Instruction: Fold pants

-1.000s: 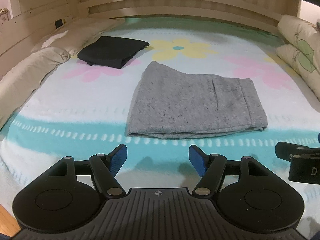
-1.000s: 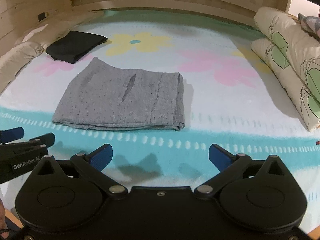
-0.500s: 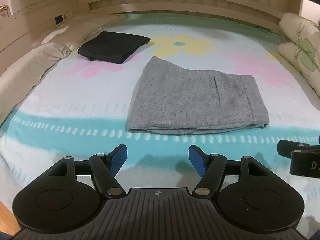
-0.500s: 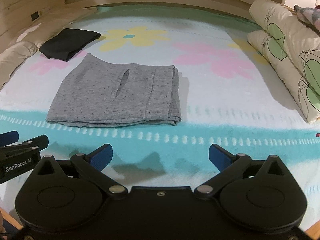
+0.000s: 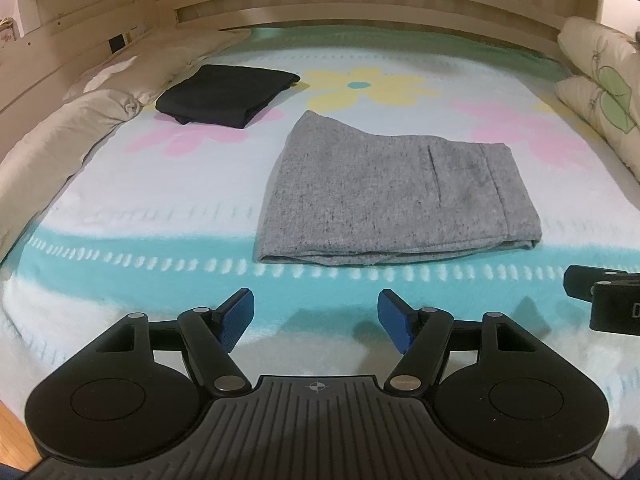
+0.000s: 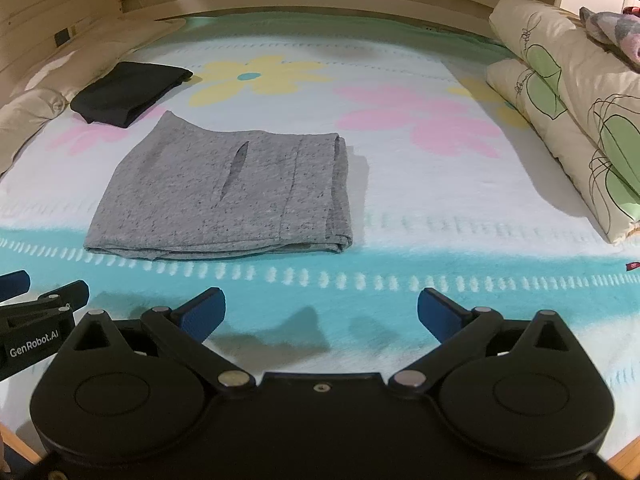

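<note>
Grey pants (image 5: 394,200) (image 6: 228,196) lie folded flat into a compact stack in the middle of the bed, a pocket slit on top. My left gripper (image 5: 316,316) hangs open above the teal stripe, short of the stack's near edge, with nothing between its blue pads. My right gripper (image 6: 320,314) is open too, wider, nearer the bed's front edge and to the right of the stack. Each gripper shows at the side of the other's view.
A folded black garment (image 5: 226,94) (image 6: 128,92) lies at the back left. A beige rolled duvet (image 5: 60,132) lines the left side. Leaf-print pillows (image 6: 568,108) are stacked along the right. A wooden headboard (image 5: 360,0) closes the far end.
Both views have shifted slightly, so the grey stack sits a little differently in each picture. The pants and both grippers' openings are the same.
</note>
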The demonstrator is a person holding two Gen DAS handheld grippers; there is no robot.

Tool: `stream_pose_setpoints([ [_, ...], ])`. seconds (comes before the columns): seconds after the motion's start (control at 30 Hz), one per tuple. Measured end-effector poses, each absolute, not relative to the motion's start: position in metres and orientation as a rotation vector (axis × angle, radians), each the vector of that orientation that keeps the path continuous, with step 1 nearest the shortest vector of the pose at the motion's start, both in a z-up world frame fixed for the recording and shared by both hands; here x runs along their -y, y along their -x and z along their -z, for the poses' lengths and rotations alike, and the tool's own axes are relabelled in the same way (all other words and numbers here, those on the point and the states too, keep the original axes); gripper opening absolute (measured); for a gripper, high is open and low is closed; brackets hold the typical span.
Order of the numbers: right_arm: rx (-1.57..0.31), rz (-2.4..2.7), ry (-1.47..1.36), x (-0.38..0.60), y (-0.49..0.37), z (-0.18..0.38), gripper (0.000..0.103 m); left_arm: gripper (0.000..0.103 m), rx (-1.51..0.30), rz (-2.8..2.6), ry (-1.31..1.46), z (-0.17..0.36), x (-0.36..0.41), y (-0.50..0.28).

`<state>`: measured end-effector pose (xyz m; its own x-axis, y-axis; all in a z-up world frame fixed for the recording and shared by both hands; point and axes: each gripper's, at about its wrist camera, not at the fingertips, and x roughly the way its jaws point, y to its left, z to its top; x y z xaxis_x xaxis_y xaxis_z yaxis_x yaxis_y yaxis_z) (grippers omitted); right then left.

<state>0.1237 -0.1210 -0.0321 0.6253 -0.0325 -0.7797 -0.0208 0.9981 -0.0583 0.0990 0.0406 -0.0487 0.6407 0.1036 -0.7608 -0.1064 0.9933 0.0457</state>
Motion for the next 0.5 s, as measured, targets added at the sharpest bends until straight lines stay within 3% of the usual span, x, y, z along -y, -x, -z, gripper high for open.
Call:
stream_pose_setpoints([
  [0.5,-0.895,0.006,0.072,0.1205,-0.1244,0.0327,0.102,0.067,-0.87,-0.113,-0.004,0.0489,-0.0388,-0.0984],
])
